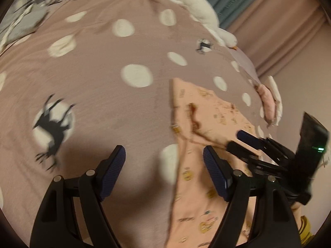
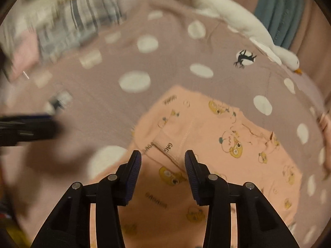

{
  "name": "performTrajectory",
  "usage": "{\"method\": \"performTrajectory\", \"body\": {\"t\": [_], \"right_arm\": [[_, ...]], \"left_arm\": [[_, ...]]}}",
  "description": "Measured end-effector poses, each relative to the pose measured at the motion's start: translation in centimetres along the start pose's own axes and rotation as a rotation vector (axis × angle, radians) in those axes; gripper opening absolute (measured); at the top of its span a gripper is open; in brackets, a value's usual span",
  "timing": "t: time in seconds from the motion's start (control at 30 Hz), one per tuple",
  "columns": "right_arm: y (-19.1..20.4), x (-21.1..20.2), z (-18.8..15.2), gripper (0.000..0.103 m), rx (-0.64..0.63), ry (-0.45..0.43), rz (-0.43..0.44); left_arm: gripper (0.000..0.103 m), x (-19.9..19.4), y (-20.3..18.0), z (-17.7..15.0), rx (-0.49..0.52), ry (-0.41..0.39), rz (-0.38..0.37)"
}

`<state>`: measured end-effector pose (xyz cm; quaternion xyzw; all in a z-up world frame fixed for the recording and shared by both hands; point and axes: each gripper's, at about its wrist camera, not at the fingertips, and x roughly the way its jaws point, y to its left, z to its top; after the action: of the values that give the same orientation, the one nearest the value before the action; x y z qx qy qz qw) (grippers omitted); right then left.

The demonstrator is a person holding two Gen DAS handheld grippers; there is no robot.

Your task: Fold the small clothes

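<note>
A small peach garment (image 1: 209,111) (image 2: 227,144) with yellow cartoon prints lies partly folded on the mauve bedspread (image 1: 103,82) (image 2: 165,62) with white dots. My left gripper (image 1: 164,150) hangs open and wide above the garment's left edge, with nothing gripped. My right gripper (image 2: 163,154) stands open over the garment's lettered seam, its pads apart from the cloth. In the left wrist view the right gripper (image 1: 236,140) reaches in from the right, low over the garment. The left gripper's fingers (image 2: 31,128) show blurred at the left of the right wrist view.
A white plush goose (image 1: 196,6) (image 2: 238,16) lies along the bed's far right edge. Striped fabric (image 1: 31,4) (image 2: 82,20) is piled at the far left. A teal cloth (image 1: 227,0) (image 2: 279,10) hangs against pink curtains. A small pink and white item (image 1: 269,101) sits at the bed's right edge.
</note>
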<state>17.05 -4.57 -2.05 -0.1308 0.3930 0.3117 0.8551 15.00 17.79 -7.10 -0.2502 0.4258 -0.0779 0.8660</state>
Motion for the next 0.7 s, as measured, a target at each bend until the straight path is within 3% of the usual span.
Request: {"method": "performTrajectory", "body": {"t": [0.07,0.2,0.23,0.3,0.4,0.43,0.6,0.7], "right_arm": [[-3.2,-2.6,-1.4,0.053,0.143,-0.072,0.048],[-9.0,-3.6,-4.3,0.053,0.363,-0.073,-0.004],[-10.8,-3.4,-5.3,0.051,0.428,-0.059,-0.030],[-12.8,-3.4,-6.5,0.036,0.501,-0.054,-0.041],[-15.7,-3.1,-8.2,0.028,0.619,-0.057,-0.064],[-16.4,-3.1,-8.6,0.026,0.650,-0.063,-0.064],[-18.8,-2.7,-10.8,0.024,0.764,-0.052,-0.083],[-20.0,-1.9,-12.1,0.022,0.805,-0.001,-0.096]], "left_arm": [[0.078,0.8,-1.5,0.7,0.035,0.002,-0.029],[0.074,3.3,-5.3,2.0,0.103,0.020,-0.102],[0.068,4.0,-6.2,2.3,0.117,0.023,-0.117],[0.058,5.7,-8.0,2.9,0.139,0.043,-0.157],[0.036,8.9,-9.5,3.4,0.138,0.098,-0.189],[0.029,10.3,-9.9,3.3,0.143,0.121,-0.178],[0.028,14.7,-8.6,2.4,0.127,0.209,-0.043],[0.019,15.0,-7.2,2.3,0.092,0.217,-0.051]]}}
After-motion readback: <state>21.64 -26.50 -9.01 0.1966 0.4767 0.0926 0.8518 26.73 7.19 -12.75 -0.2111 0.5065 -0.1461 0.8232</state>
